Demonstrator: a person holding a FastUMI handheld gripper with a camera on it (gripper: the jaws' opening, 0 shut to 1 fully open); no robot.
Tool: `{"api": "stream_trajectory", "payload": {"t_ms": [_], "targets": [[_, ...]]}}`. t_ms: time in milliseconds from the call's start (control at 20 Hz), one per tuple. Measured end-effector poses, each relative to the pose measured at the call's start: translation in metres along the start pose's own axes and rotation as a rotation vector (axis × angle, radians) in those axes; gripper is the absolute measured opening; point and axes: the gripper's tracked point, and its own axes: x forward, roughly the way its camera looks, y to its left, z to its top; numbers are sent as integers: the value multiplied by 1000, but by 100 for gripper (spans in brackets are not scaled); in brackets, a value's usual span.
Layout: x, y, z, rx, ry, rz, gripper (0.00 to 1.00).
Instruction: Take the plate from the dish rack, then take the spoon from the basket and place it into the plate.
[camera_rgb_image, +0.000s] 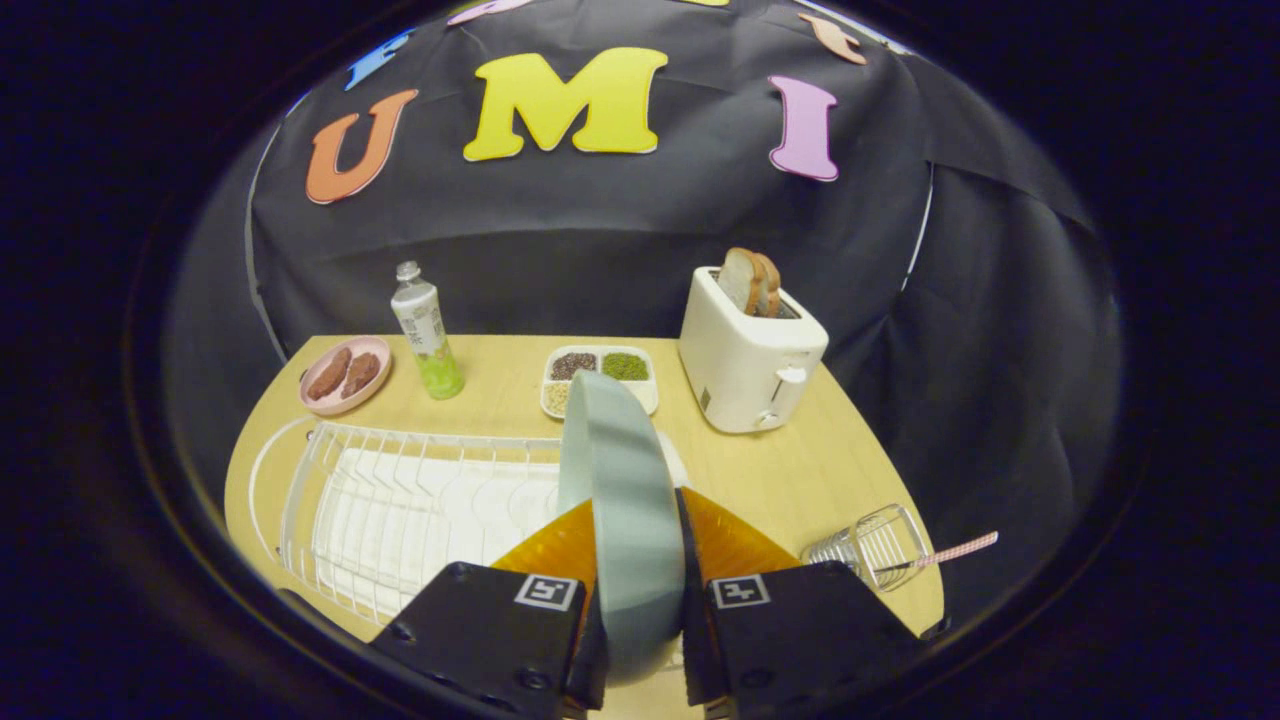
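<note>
Plate, grey-blue, held on edge between the two fingers of the gripper, both pressing its faces; it stands upright over the near right end of the dish rack. Dish rack: white wire, lying on the wooden table. Basket: small wire, right of the rack, with the spoon in it, pink handle sticking out to the right. Beyond the rack: pink dish of brown food, bottle, divided tray of grains, white toaster with bread slices in its slots.
</note>
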Motion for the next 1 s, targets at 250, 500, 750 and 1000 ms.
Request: {"api": "stream_trajectory", "payload": {"t_ms": [250, 500, 750, 1000], "targets": [[-18, -8, 25, -65, -117, -59, 33], [-69, 14, 2, -26, -123, 106, 33], [-131, 13, -46, -8, -171, 228, 33], [-151, -13, -120, 153, -171, 302, 33]]}}
